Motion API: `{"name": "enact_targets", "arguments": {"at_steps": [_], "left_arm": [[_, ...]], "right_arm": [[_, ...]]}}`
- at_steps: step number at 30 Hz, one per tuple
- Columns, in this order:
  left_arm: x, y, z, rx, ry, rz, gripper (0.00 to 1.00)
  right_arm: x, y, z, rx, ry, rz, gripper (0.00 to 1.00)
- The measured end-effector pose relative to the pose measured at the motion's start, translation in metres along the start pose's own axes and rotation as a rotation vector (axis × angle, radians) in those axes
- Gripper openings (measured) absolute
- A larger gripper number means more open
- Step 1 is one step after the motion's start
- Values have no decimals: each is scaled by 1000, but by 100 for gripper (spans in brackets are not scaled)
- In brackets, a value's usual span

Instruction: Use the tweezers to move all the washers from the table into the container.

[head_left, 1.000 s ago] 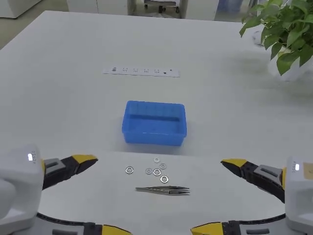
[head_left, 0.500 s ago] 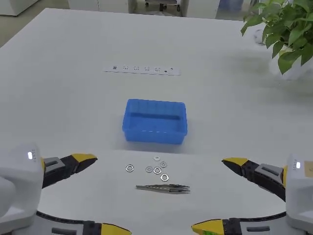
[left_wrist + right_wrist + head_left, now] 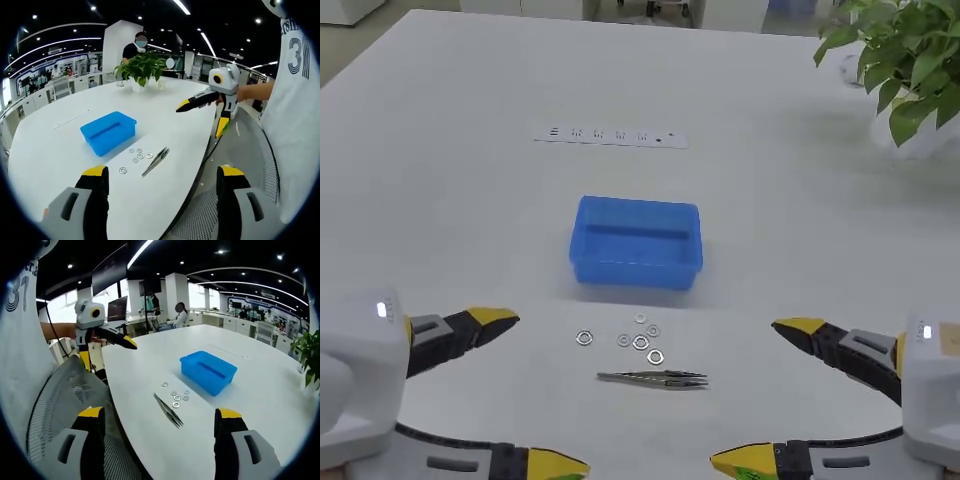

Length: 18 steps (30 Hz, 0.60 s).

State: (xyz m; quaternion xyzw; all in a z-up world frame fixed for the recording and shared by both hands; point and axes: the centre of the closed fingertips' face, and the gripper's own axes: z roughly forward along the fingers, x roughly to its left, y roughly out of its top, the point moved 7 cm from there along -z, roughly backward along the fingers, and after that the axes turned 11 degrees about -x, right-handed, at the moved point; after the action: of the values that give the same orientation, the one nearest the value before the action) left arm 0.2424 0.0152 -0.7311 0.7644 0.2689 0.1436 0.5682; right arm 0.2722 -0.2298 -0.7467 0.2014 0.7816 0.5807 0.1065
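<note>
- While nothing is gripped yet, head view: the slim steel tweezers [image 3: 652, 378] lie flat on the white counter [image 3: 470, 230], just on the near side of the cluster of small silver ring washers [image 3: 640, 343]. The blue rectangular plastic container [image 3: 636, 243] sits beyond them, open side up, and its interior looks bare.
- Head view: the left gripper [image 3: 542, 392] and right gripper [image 3: 750, 394] flank the tweezers, well apart from them. Judged a ready stance before taking up the tool.
- Left gripper view: yellow-tipped fingers [image 3: 95, 175] are spread wide and hold nothing. The tweezers lie ahead, between them.
- Right gripper view: fingers [image 3: 227, 417] likewise spread and empty. All washers seen rest on the counter beside the tweezers, so the transfer is not begun.
</note>
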Motion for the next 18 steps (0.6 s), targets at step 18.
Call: {"name": "enact_targets", "arguments": {"at_steps": [18], "left_arm": [[7, 2, 5, -19, -8, 3, 91]], "right_arm": [[-10, -3, 6, 25, 6, -23, 87]]}}
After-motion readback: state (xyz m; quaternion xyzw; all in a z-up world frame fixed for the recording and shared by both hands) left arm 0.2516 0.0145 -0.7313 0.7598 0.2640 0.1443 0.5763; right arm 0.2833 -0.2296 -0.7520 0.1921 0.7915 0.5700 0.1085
